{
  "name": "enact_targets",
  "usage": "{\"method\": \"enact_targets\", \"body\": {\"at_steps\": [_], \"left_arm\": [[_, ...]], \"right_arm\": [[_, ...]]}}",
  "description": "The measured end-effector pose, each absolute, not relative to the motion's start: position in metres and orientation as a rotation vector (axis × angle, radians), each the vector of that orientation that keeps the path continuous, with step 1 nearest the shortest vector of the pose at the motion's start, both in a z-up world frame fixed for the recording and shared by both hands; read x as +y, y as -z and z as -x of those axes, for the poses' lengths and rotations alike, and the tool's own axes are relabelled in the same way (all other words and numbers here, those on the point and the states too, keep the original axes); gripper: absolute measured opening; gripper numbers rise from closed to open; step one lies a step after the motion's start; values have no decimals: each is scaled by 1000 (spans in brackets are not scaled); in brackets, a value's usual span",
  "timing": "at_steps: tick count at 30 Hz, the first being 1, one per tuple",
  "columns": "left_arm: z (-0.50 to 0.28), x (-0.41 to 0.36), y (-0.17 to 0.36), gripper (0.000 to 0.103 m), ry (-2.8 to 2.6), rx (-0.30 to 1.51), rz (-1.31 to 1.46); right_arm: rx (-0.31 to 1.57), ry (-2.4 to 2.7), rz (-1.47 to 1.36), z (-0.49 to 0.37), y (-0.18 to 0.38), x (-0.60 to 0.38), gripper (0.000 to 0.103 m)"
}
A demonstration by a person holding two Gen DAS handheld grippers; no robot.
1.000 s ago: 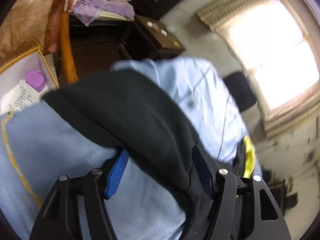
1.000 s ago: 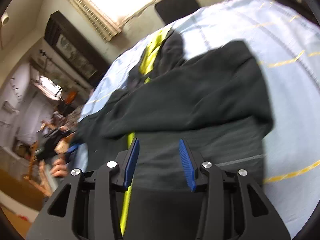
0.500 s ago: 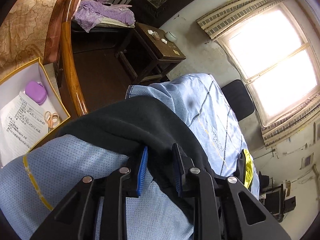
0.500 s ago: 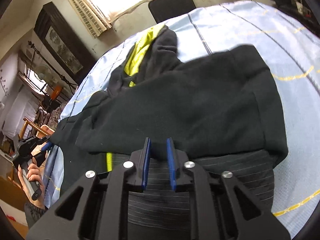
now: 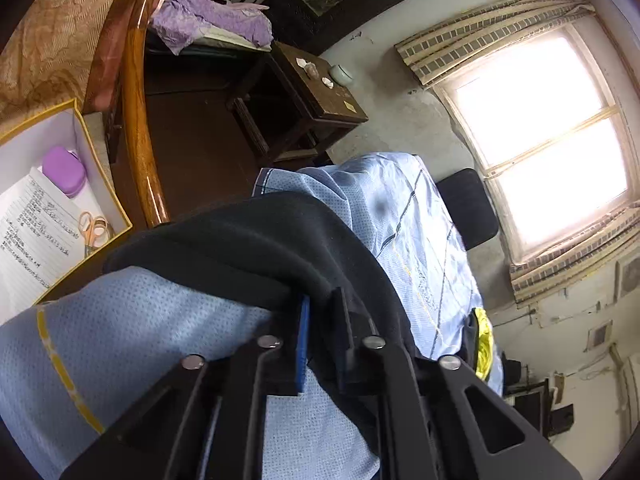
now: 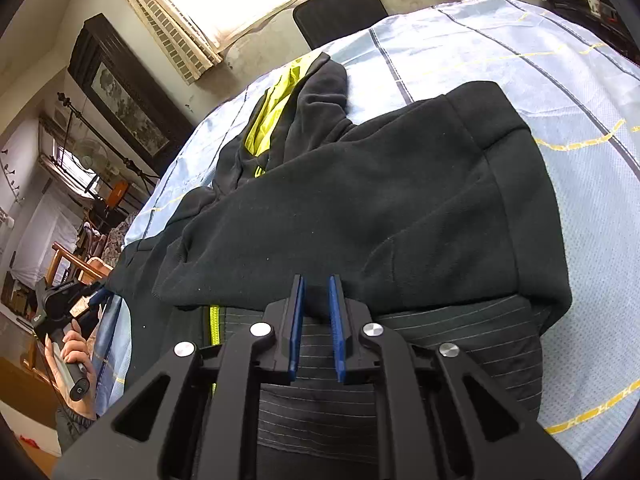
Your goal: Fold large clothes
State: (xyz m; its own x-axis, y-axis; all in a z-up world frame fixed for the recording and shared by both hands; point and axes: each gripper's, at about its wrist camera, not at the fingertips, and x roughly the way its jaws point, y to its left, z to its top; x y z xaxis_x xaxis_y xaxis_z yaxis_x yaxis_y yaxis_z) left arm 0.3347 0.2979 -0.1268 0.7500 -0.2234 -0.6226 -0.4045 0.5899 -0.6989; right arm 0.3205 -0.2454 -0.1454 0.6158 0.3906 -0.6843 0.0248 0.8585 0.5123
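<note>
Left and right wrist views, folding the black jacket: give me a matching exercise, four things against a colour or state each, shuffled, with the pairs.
Things:
1. black jacket
2. jacket lining
3. case in the open box
4. right gripper

Descriptions:
A. purple
B. yellow-green, showing near the collar
C. lying on the light blue sheet, a fold laid over its pinstriped inside
D. pads closed on a fold of black fabric

Pairs: 1-C, 2-B, 3-A, 4-D
</note>
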Motion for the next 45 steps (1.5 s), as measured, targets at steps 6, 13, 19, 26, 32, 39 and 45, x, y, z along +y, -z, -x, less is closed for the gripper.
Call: {"method": "enact_targets", "body": {"at_steps": [6,13,19,26,32,39,45], "left_arm": [[-332,270,92,6,-137,715,736],[-331,189,22,5,-125,671,343],[-323,56,-3,5,-34,604,-40],[-310,-106,93,9,147,736,-444],[-298,-101,99,64,156,732,-443],[-282,-21,65,74,88,671,-347],[-330,34,91,74,32,821,-180]], "right_arm": [[895,-232,-533,-321,147,-249,10],[905,-245,-585,-323,150,-255,8],[912,-257,-638,-323,151,-265,9],[858,-232,-716,-316,140,-292,13],[853,-237,-726,-316,137,-294,13],[828,-276,-640,-307,125,-277,13],[767,-407,-470,-289,91,-229,20]]}}
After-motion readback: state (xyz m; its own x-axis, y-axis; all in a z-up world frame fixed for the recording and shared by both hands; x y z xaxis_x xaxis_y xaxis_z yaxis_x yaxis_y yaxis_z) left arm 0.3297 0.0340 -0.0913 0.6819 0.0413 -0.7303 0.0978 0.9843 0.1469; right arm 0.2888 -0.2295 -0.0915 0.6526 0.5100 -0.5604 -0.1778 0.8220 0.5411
